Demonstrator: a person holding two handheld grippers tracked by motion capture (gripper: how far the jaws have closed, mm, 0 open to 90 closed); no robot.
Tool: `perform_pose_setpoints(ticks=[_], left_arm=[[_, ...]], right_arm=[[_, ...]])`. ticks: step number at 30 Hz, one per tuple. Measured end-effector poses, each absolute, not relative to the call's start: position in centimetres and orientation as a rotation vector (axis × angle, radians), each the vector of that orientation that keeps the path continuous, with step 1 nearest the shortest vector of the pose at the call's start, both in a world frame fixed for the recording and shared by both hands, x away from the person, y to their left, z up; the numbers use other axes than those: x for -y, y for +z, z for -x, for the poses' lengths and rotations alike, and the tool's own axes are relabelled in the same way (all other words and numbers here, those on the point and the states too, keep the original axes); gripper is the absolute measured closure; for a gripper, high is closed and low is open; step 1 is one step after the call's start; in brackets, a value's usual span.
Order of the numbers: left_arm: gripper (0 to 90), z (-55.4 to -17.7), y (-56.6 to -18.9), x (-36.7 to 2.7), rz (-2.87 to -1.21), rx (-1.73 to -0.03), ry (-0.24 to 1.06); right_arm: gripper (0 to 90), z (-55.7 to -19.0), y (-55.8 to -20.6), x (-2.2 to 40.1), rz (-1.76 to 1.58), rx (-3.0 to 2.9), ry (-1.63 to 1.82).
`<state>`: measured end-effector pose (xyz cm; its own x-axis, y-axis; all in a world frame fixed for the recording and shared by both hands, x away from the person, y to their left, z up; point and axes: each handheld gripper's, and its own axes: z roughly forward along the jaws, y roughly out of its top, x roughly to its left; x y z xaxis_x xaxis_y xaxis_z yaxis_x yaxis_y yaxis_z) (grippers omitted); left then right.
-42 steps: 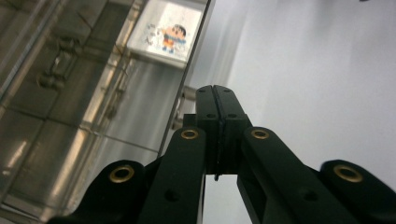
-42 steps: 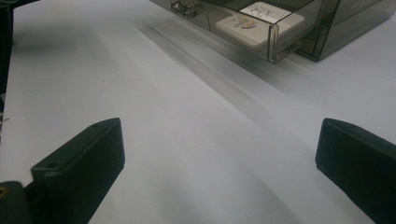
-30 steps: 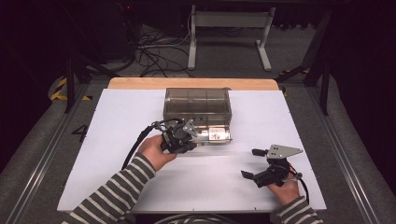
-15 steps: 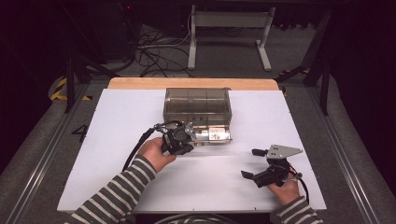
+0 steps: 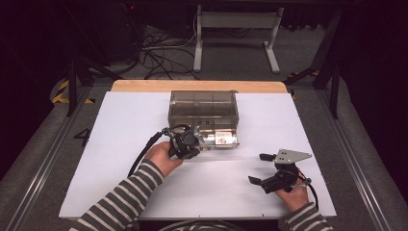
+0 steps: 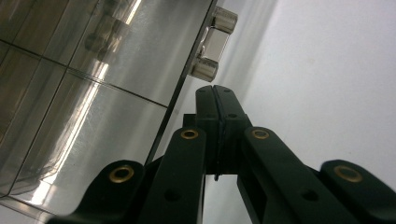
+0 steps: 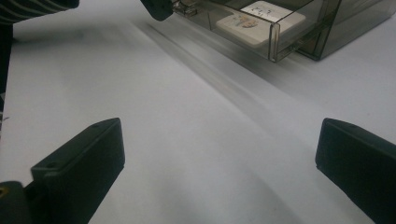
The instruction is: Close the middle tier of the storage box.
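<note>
Two hand-held grippers work over a white tabletop that carries a smoky transparent drawer box near its far middle. The left hand-held gripper lies at the box's near face, at the left end of a drawer that stands pulled out toward the person. In the left gripper view its two black jaws are pressed flat together with nothing between them, and their tips sit just below the drawer's chrome handle, close to it; whether they touch it cannot be told. The clear drawer wall runs along the left of those jaws. The right hand-held gripper rests well apart from the box, near the tabletop's front right corner, held in the right hand with its jaws spread wide and empty; the grey three-cornered plate sits on top of it. In the right gripper view the open drawer shows at the upper edge, holding a pale flat card-like item with a printed face, its print too small to read. A striped sleeve covers the left forearm.
</note>
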<state>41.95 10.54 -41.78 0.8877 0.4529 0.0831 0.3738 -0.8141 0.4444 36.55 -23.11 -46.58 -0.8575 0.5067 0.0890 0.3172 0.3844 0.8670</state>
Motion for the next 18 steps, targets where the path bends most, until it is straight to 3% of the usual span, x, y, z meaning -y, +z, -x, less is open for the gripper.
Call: perform_pose_setpoints(ticks=[18], left_arm=[[90.0,-42.1,-41.83,-10.42,-2.618,-0.633,0.275]], right_arm=[[2.0,-36.57,-46.59,23.12,-0.741,-2.45,1.469]])
